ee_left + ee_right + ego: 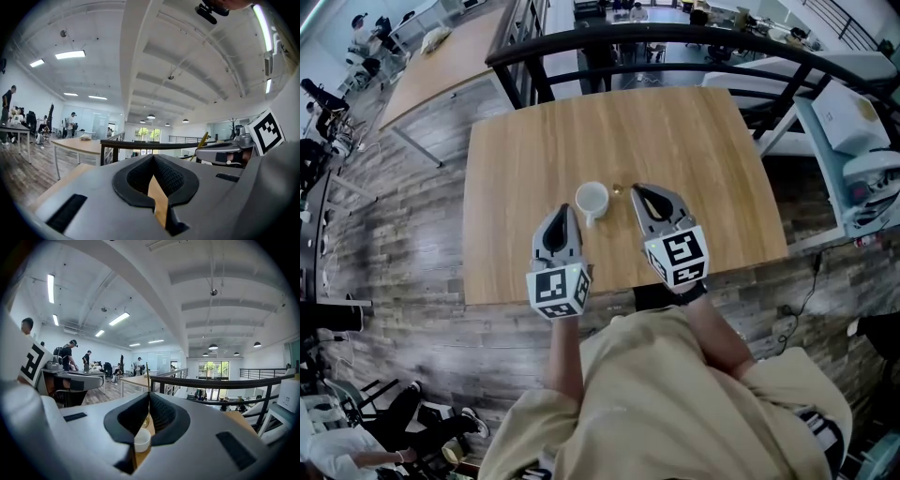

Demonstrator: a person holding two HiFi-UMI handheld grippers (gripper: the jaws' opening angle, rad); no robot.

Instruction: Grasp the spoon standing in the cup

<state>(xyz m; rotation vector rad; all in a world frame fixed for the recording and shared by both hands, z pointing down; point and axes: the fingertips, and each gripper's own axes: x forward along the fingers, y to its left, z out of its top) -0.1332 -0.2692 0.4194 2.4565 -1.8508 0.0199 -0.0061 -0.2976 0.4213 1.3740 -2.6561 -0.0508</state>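
Bare forearms nearest the head camera carry two grey claws over the pale wooden bench (pixel 516 159). What matters is the right claw (pixel 637 188). Its jaws are closed on the thin handle of the slim gold metal spoon (pixel 617 188), whose long axis runs near upright through the tips, slightly tilted, bowl downward. It hangs just right of the small white ceramic cup (pixel 592 199), apparently outside it. The left claw (pixel 563 209), pinched together on nothing, sits at the cup's other side.
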